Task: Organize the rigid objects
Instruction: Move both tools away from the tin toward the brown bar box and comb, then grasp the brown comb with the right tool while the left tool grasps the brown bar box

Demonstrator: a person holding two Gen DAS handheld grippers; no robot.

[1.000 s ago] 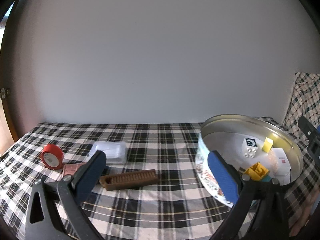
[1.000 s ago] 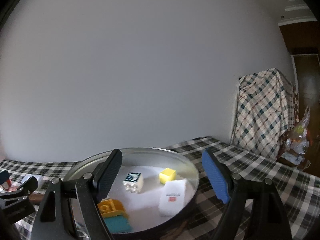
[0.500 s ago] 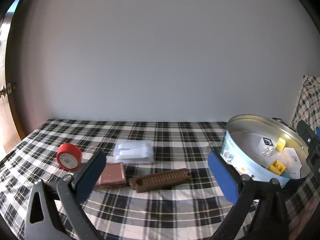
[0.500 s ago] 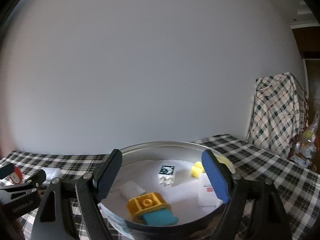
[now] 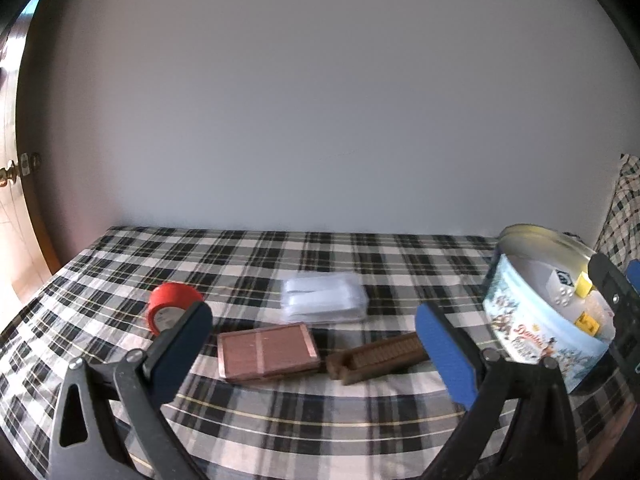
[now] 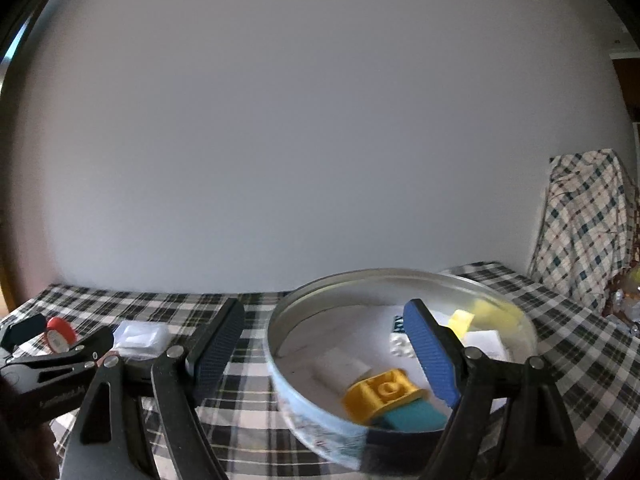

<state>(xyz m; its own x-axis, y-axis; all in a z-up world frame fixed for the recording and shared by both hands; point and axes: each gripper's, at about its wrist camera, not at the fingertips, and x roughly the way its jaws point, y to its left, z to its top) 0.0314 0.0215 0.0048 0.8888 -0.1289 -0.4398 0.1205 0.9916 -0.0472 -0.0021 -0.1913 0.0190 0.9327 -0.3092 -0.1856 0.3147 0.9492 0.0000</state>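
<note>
My left gripper (image 5: 316, 344) is open and empty above the plaid cloth. Ahead of it lie a flat brown box (image 5: 267, 350), a long brown ridged piece (image 5: 378, 357), a clear plastic case (image 5: 323, 298) and a red tape roll (image 5: 170, 312). A round tin (image 5: 536, 320) stands at the right with toy blocks inside. My right gripper (image 6: 326, 352) is open and empty, straddling the tin's near left rim (image 6: 280, 364). Inside the tin I see a yellow and teal block (image 6: 384, 394), a white block (image 6: 400, 344) and a small yellow cube (image 6: 460, 320).
The plaid-covered table (image 5: 280, 252) backs onto a plain wall. A plaid-draped object (image 6: 588, 224) stands at the far right. A door with a brass knob (image 5: 10, 172) is at the left edge. The left gripper (image 6: 52, 356) shows at the right wrist view's left.
Both views have swung left. The tin has slid to the right in both views. The brown box and tape roll now sit between my left fingers' line of sight.
</note>
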